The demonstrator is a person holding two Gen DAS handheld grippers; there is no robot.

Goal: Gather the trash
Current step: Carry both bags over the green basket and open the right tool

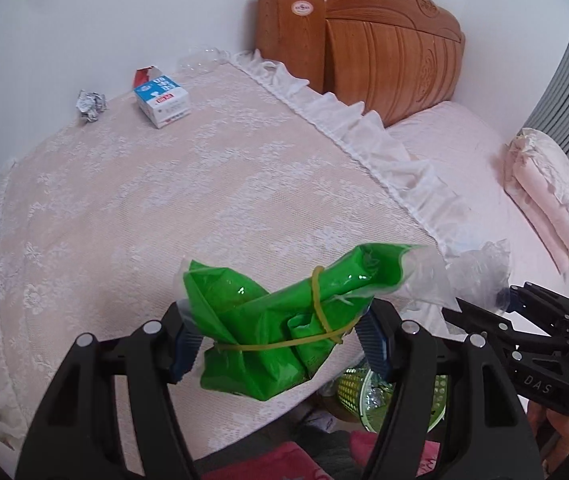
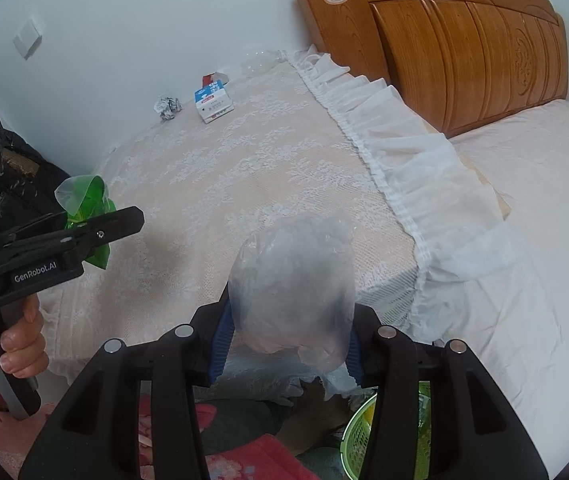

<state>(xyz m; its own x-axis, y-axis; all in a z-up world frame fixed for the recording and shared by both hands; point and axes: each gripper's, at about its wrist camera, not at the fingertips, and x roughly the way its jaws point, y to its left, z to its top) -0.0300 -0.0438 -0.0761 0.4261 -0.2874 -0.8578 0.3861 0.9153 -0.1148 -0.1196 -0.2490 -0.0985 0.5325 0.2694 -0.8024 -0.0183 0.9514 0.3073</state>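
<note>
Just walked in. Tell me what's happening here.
A person is clearing trash off a lace-covered table with two handheld grippers. The left gripper is shut on a green bag tied with a rubber band; the right gripper is shut on a clear plastic bag. A green basket sits on the floor below. A milk carton and a crumpled paper ball remain at the table's far end.

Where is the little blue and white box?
The box sits at the far end of the lace-covered table near the wall, just right of the crumpled paper ball; both wrist views show it.
</note>
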